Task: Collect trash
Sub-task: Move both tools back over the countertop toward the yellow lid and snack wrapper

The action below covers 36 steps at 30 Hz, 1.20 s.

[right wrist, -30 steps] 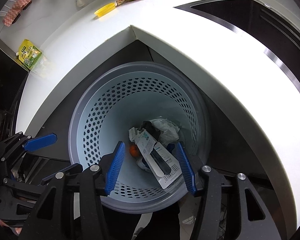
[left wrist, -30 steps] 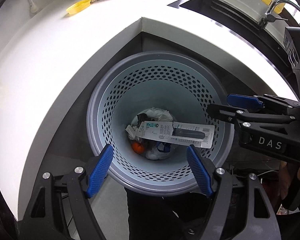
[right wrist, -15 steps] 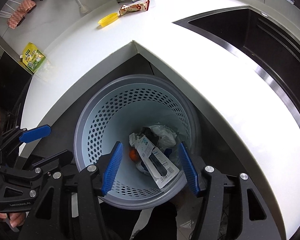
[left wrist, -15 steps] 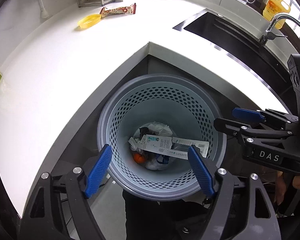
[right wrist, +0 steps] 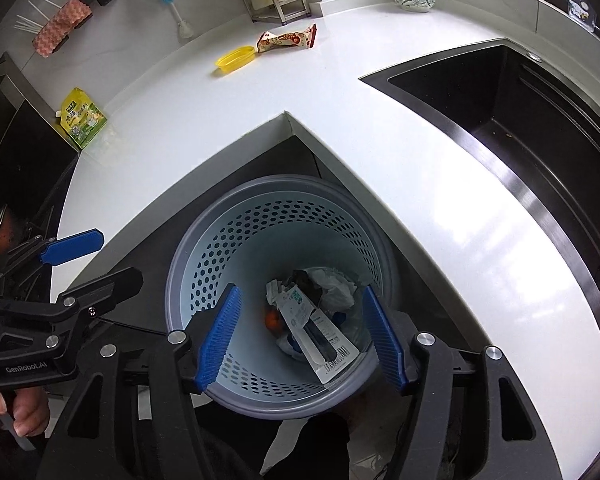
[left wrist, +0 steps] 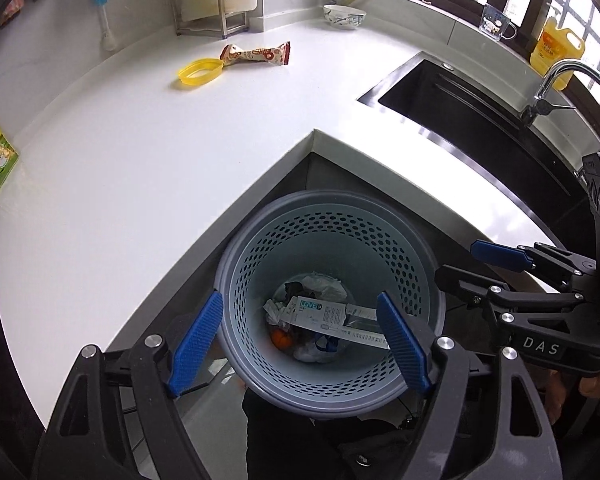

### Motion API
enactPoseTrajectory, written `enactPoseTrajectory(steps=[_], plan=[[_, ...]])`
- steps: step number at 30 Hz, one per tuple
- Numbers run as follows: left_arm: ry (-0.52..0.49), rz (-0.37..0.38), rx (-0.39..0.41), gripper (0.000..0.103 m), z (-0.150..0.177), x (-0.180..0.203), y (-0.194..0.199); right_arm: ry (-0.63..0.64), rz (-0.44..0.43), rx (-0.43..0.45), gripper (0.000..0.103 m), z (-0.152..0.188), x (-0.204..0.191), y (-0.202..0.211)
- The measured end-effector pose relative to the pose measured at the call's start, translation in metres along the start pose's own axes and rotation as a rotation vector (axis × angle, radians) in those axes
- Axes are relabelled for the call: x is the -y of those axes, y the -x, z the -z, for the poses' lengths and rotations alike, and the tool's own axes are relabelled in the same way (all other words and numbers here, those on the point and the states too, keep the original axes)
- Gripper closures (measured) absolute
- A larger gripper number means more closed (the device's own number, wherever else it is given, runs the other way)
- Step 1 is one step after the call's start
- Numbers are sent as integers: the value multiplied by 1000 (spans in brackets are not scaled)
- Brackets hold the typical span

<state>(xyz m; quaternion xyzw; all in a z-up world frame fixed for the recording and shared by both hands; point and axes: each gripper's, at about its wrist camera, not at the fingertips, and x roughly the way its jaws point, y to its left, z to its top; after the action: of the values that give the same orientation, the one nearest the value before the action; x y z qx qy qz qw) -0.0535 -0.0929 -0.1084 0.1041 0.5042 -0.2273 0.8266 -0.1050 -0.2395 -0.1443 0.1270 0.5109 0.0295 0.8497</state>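
Bin: I see the perforated trash bin (left wrist: 332, 300) at 6 o'clock, holding a flat package (left wrist: 332, 318) on crumpled trash.
Left hand-held gripper (left wrist: 300, 344): spread wide, empty, above the bin.
Right hand-held gripper (right wrist: 300, 340): same, gaping and empty.
Table (left wrist: 140, 160): snack wrapper (left wrist: 256, 54) and yellow lid (left wrist: 200, 72) at 11 o'clock.

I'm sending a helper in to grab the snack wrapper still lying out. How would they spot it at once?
On the white countertop, look toward the back wall, in front of the metal rack. The snack wrapper lies flat there, long, crinkled, red and cream. Its end touches the yellow lid, which is a plain oval.
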Motion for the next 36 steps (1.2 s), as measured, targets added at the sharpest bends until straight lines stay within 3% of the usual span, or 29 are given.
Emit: enactPoseTrajectory(steps=[19,30,36], plan=[[42,3,108,17,-65,-62,17,-47,29,117,38,-57,-18,-1],[51,-63,157,13,-109,-112,9,-49,95,164,38,-105,-30,-25],[20,-21,161,13,-135,-130,-12,-44,124,171,38,-140,-32,-40]])
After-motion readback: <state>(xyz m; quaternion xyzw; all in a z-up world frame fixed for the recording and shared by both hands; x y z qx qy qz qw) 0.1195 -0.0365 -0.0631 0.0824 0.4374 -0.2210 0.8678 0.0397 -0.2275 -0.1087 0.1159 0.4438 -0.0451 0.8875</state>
